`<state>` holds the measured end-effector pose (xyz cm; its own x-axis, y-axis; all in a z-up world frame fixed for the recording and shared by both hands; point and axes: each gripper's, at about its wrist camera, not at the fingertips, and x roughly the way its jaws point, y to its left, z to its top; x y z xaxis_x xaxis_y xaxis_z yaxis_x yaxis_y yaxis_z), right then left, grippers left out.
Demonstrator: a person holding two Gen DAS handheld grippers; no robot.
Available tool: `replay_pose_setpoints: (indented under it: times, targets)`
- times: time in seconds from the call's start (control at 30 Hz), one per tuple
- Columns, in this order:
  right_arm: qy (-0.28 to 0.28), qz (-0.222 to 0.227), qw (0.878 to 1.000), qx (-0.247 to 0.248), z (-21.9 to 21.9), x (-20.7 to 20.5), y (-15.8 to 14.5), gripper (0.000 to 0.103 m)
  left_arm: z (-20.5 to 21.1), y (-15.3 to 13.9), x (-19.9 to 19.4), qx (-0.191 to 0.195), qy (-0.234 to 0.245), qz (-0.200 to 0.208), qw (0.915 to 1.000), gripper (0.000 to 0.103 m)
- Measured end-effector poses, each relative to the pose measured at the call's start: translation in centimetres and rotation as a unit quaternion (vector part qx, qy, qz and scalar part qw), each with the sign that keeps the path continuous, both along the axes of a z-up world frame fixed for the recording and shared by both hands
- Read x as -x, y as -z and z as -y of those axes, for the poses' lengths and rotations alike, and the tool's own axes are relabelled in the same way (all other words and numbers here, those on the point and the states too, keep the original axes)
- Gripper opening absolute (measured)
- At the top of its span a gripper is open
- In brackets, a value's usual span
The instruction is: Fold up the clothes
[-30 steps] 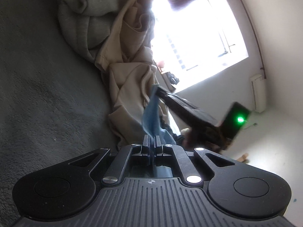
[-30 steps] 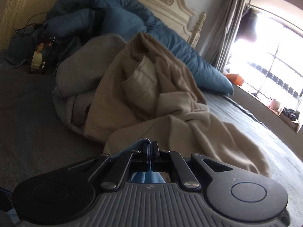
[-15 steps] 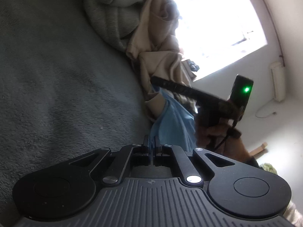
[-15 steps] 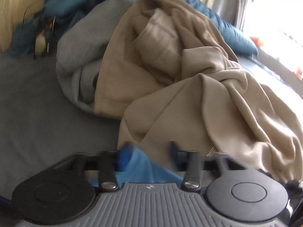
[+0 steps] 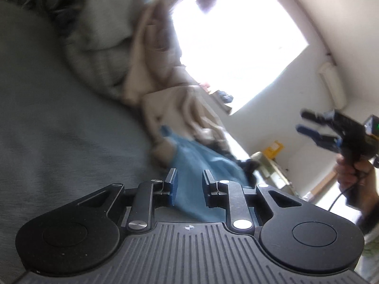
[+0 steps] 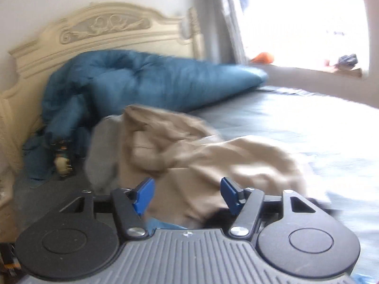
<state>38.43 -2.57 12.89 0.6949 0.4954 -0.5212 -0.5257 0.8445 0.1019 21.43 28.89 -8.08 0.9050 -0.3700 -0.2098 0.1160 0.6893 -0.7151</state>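
Observation:
A light blue cloth (image 5: 201,165) lies on the grey bed next to a crumpled beige garment (image 5: 180,101) and a grey garment (image 5: 104,47). My left gripper (image 5: 188,181) is open just above the blue cloth, its jaws apart. My right gripper (image 6: 187,195) is open and empty above the beige garment (image 6: 213,158); it also shows in the left wrist view (image 5: 305,122), raised at the far right. A sliver of the blue cloth (image 6: 165,224) shows under the right gripper.
A dark blue duvet (image 6: 146,80) is bunched against the cream headboard (image 6: 99,30). The grey bed sheet (image 5: 47,130) spreads to the left. A bright window (image 6: 296,16) with a sill stands beyond the bed.
Both grippers have opened and let go of the blue cloth, which now lies on the bed. The right gripper has lifted up and away to the right.

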Motion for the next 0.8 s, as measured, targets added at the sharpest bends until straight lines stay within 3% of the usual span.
replay_pose_setpoints:
  times: [0.03, 0.13, 0.2, 0.3, 0.43, 0.53, 0.63, 0.8]
  targets:
    - [0.013, 0.006, 1.0, -0.007, 1.8, 0.9, -1.3, 0.06, 1.0, -0.3, -0.3, -0.001, 0.01, 0.004, 0.9999, 0.022]
    - [0.042, -0.021, 0.999, 0.011, 5.2, 2.3, -0.6, 0.049, 4.3, -0.8, -1.9, -0.01, 0.042, 0.005, 0.9991, 0.023]
    - [0.06, -0.05, 0.997, 0.016, 6.7, 2.1, 1.4, 0.037, 6.4, -0.4, -3.2, -0.018, 0.059, -0.017, 0.9979, 0.023]
    - [0.084, -0.122, 0.989, 0.0, 8.4, 0.3, 5.9, 0.027, 7.6, 0.5, -4.4, -0.028, 0.068, -0.047, 0.9962, 0.023]
    - [0.096, -0.165, 0.981, -0.017, 8.8, -2.5, 10.3, 0.026, 8.2, 1.8, -5.4, -0.038, 0.069, -0.085, 0.9933, 0.022]
    - [0.067, -0.144, 0.987, -0.01, 8.0, -3.2, 11.5, 0.026, 8.2, 2.3, -5.7, -0.043, 0.07, -0.094, 0.9922, 0.022]
    - [0.011, -0.084, 0.995, 0.057, 6.4, -3.6, 12.1, 0.026, 8.2, 2.4, -5.5, -0.051, 0.073, -0.09, 0.9919, 0.023]
    - [-0.055, -0.031, 0.986, 0.157, 5.0, -4.0, 13.3, 0.027, 8.4, 2.6, -5.8, -0.048, 0.076, -0.089, 0.992, 0.023]
